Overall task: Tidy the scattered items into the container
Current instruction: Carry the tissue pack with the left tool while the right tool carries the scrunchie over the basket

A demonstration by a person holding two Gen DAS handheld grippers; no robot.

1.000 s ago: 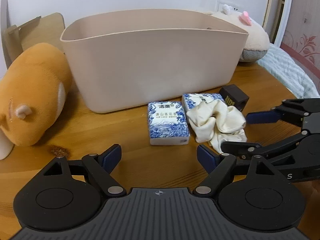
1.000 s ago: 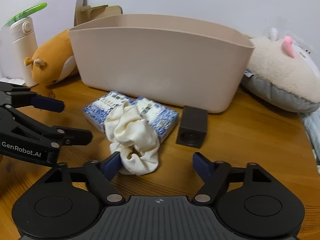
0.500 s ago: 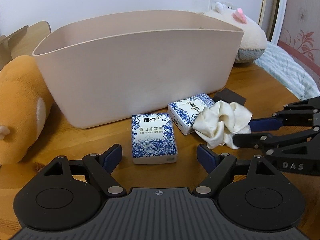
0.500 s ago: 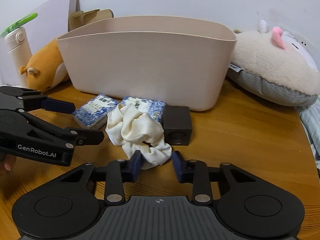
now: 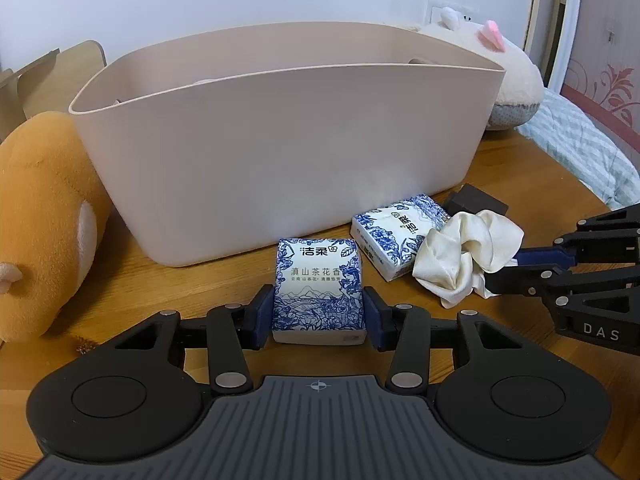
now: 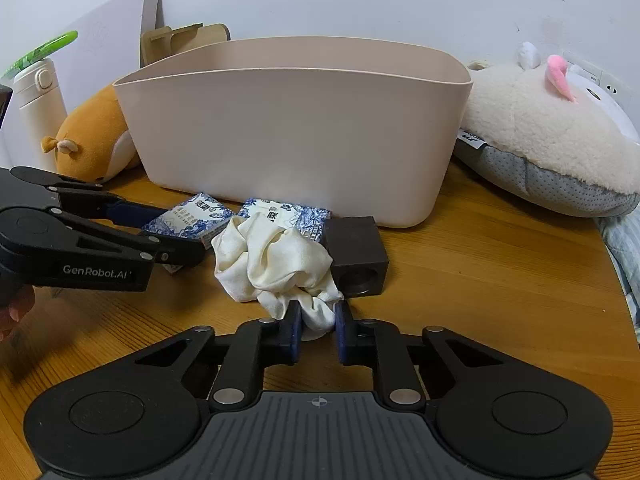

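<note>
Both grippers have closed since a moment ago. Now the left gripper (image 5: 319,317) squeezes a blue tissue pack (image 5: 318,290) between its two pads, with the pack flat on the table (image 5: 160,292). Its twin pack (image 5: 396,232) lies just beside it, touching the scrunchie (image 6: 276,264). The right gripper (image 6: 317,330) pinches the near end of that white scrunchie. A black block (image 6: 358,254) sits against it. All lie in front of the tub (image 6: 296,140).

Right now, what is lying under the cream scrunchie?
The cream scrunchie drapes over the near end of a blue-and-white tissue pack and rests against the dark cube. The right claw pinches its near edge. The table beneath it is covered.
</note>
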